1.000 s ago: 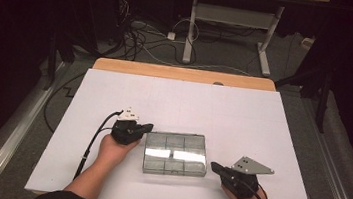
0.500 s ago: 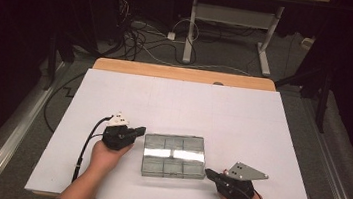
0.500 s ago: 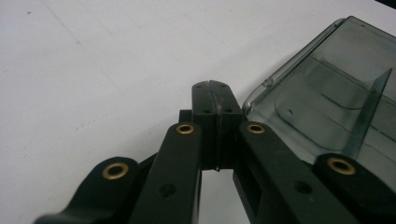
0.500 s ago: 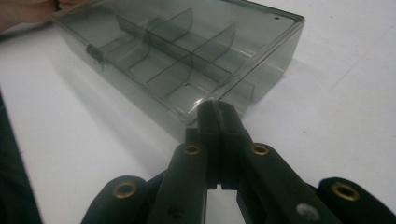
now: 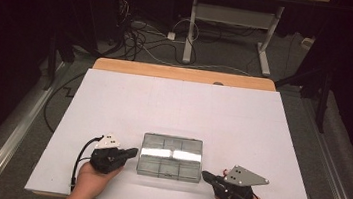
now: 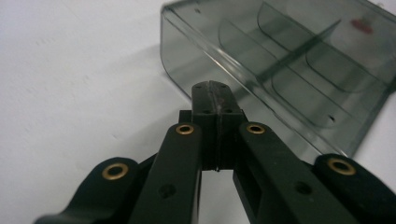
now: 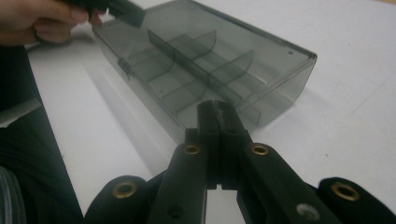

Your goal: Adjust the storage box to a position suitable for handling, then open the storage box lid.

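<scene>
A clear smoky plastic compartment box point(image 5: 171, 157) with its lid down lies on the white table near the front edge. Inner dividers show through its walls point(image 6: 289, 60) point(image 7: 205, 60). My left gripper point(image 5: 133, 151) is shut, with nothing in it, and its tips sit right at the box's left side point(image 6: 212, 88). My right gripper point(image 5: 204, 174) is also shut and empty, its tips close to the box's front right corner point(image 7: 215, 106). Whether either tip touches the box I cannot tell.
The white sheet point(image 5: 183, 110) covers the table, with a wooden strip point(image 5: 182, 73) along its far edge. Behind the table, cables point(image 5: 146, 35) and a white desk frame point(image 5: 234, 20) stand on the dark floor. The other hand point(image 7: 42, 18) appears in the right gripper view.
My left gripper has slid toward the front edge and a little left along the box's left side. The right gripper and the box have stayed nearly in place.
</scene>
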`<action>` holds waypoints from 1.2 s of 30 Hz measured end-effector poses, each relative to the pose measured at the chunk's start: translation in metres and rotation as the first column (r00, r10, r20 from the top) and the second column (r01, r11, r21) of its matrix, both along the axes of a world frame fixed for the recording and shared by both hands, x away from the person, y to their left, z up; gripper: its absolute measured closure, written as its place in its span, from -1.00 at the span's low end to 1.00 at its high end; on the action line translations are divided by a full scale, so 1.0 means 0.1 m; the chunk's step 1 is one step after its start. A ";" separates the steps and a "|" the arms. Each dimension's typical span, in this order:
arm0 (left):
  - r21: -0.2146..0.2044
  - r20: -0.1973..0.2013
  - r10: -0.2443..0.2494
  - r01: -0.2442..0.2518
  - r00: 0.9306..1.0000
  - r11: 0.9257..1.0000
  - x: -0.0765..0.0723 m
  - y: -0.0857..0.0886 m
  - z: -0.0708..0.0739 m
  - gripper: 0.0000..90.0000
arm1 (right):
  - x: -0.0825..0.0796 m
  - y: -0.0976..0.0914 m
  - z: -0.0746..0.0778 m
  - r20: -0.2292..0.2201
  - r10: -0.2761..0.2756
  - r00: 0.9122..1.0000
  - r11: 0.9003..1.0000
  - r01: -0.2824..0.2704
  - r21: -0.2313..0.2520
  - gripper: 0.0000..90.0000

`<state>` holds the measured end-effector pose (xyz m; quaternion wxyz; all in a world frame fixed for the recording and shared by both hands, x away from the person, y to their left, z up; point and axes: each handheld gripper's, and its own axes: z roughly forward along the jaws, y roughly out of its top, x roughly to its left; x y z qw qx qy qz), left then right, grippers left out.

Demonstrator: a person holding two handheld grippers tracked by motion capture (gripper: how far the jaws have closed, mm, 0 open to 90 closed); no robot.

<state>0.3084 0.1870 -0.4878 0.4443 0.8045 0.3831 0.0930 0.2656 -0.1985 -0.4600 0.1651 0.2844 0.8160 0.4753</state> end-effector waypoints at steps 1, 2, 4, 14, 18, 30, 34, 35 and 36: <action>0.007 -0.003 -0.004 0.004 1.000 1.000 -0.01 -0.01 -0.01 0.96 | 0.00 0.01 0.02 0.005 0.003 1.000 1.000 -0.003 0.004 1.00; 0.010 -0.005 -0.007 0.007 1.000 1.000 -0.01 -0.01 -0.01 0.96 | 0.00 0.02 0.03 0.010 0.006 1.000 1.000 -0.006 0.006 1.00; 0.003 -0.009 -0.008 0.008 1.000 1.000 0.00 -0.03 -0.02 0.96 | 0.00 0.05 0.05 0.015 0.014 1.000 1.000 -0.015 0.015 1.00; 0.022 -0.013 -0.031 0.031 0.999 0.999 0.00 -0.08 -0.04 0.96 | 0.09 0.29 0.11 0.028 0.070 0.997 0.997 -0.072 0.043 1.00; 0.020 -0.014 -0.038 0.039 0.999 0.999 0.01 -0.10 -0.04 0.96 | 0.13 0.45 0.12 0.030 0.112 0.993 0.993 -0.113 0.037 1.00; 0.013 -0.006 -0.050 0.050 0.999 0.999 -0.01 -0.10 -0.04 0.96 | 0.11 0.76 0.05 0.008 0.206 0.978 0.978 -0.206 0.040 1.00; 0.008 -0.005 -0.052 0.052 0.999 0.999 -0.01 -0.09 -0.04 0.96 | 0.08 0.80 0.04 0.000 0.225 0.974 0.974 -0.225 0.041 1.00; 0.006 -0.006 -0.053 0.053 0.999 0.999 -0.01 -0.09 -0.04 0.96 | 0.07 0.81 0.03 -0.003 0.230 0.973 0.972 -0.230 0.040 1.00; 0.003 -0.006 -0.055 0.055 0.998 0.998 -0.01 -0.09 -0.04 0.96 | 0.06 0.82 0.02 -0.003 0.234 0.972 0.972 -0.234 0.038 1.00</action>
